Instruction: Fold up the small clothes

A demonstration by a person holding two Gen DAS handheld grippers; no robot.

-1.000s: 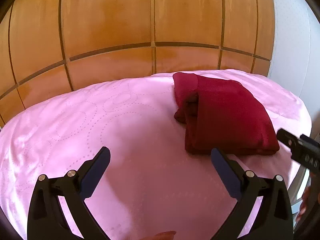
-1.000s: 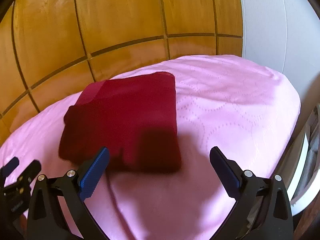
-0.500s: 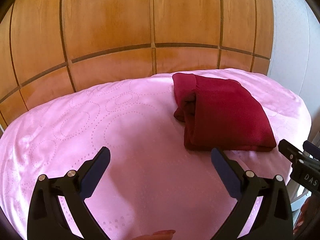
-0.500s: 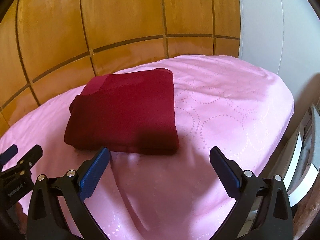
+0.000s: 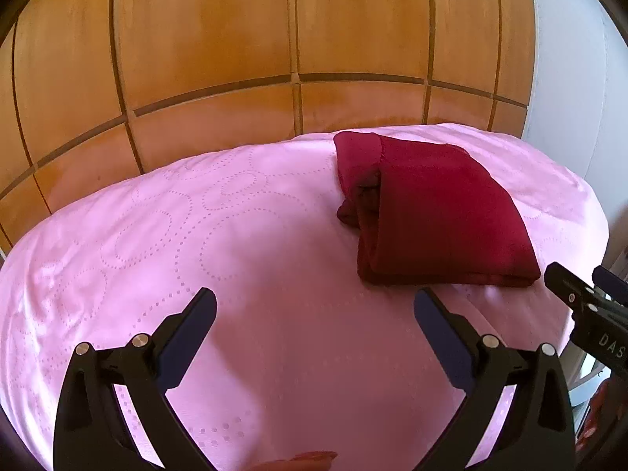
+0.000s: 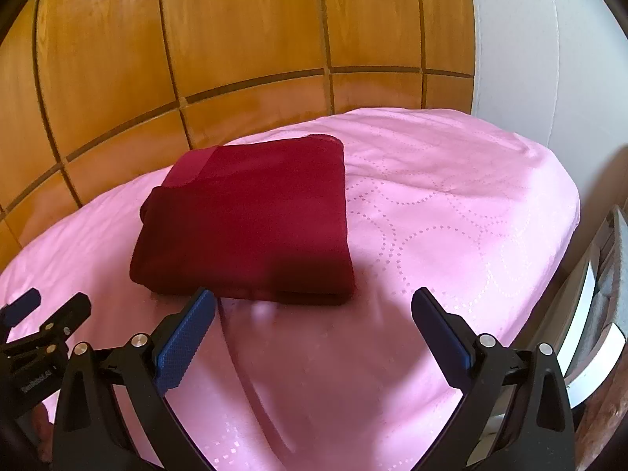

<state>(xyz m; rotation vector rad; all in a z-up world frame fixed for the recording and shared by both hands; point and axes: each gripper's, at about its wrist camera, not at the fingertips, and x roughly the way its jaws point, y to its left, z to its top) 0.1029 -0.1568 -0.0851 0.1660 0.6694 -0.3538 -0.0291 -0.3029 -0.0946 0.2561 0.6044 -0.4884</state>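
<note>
A dark red garment [image 5: 435, 212] lies folded into a thick rectangle on the pink bedspread [image 5: 243, 243], toward the far right in the left wrist view. In the right wrist view the same folded garment [image 6: 251, 219] sits just ahead and to the left. My left gripper [image 5: 314, 314] hovers open over bare pink cloth, left of and nearer than the garment, holding nothing. My right gripper [image 6: 314, 306] is open too, with its left finger close to the garment's near edge and nothing between the fingers. The other tool shows at each view's side.
A glossy wooden panelled wall [image 5: 274, 39] stands right behind the bed. A white wall [image 6: 549, 59] rises on the right. The bed's right edge drops off toward a white and grey frame [image 6: 588, 294]. A fingertip shows at the bottom edge [image 5: 306, 461].
Both grippers have drawn back and up from the folded garment, which now lies still and sharp. The right gripper's shadow has slid off its near edge.
</note>
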